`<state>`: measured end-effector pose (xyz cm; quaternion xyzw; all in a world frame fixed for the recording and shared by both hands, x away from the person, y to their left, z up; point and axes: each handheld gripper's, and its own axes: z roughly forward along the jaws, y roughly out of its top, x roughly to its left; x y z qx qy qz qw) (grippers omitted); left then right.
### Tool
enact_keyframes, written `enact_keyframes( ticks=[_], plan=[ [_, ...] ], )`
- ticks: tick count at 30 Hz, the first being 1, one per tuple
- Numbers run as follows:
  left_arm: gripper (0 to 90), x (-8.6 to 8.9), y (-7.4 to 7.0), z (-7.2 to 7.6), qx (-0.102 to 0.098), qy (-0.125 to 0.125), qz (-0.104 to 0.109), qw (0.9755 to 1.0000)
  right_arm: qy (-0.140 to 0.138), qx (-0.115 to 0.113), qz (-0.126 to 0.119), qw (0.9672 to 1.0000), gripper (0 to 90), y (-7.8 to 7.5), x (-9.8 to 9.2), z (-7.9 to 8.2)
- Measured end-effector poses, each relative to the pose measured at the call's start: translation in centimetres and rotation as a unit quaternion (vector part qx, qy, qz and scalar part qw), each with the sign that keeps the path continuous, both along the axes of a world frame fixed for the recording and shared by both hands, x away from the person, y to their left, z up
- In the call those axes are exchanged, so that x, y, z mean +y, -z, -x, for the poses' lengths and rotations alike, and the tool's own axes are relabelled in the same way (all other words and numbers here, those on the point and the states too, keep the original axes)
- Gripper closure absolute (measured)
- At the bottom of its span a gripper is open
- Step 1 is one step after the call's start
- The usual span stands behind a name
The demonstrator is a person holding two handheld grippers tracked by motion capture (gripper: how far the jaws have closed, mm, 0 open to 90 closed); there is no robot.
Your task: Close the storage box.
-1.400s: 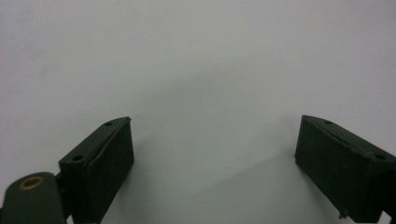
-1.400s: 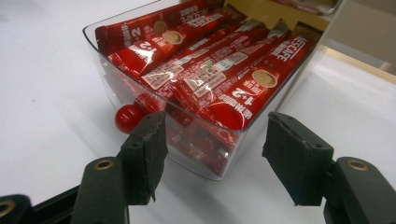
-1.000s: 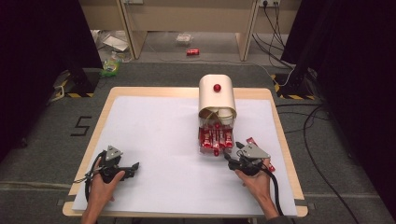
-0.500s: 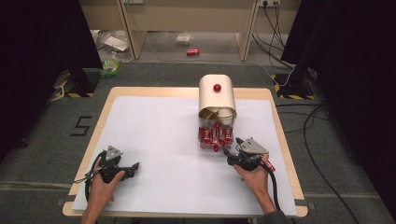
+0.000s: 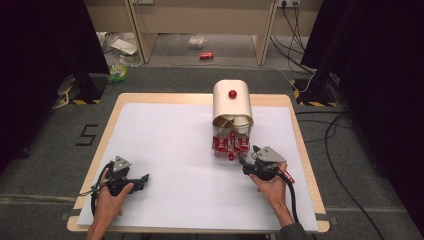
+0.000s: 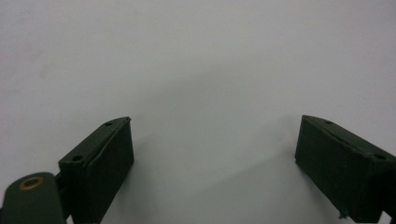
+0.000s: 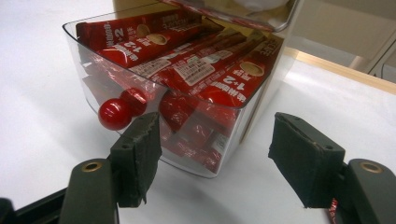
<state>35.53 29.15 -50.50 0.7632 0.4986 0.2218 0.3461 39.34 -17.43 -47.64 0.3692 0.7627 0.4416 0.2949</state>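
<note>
right claw held wide, aimed at clear drawer pulled out of cream box, likely for access to red packets | drawer just ahead of the jaws, its red knob beside one jaw | left claw wide, parked over bare counter, nothing held

A wooden table stands mid-frame on grey carpet. Dark curtains hang at both sides.
</note>
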Motion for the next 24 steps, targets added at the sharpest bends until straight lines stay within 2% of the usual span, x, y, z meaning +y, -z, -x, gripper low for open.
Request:
enact_keyframes(
  ticks=[24],
  plan=[
    [10.8, 0.0, 0.0, 0.0, 0.000, 0.000, 0.000, 1.0000, 0.027, -0.002, -0.012, 0.9996, 33.3, 0.4, -0.3, -1.3]
  ],
)
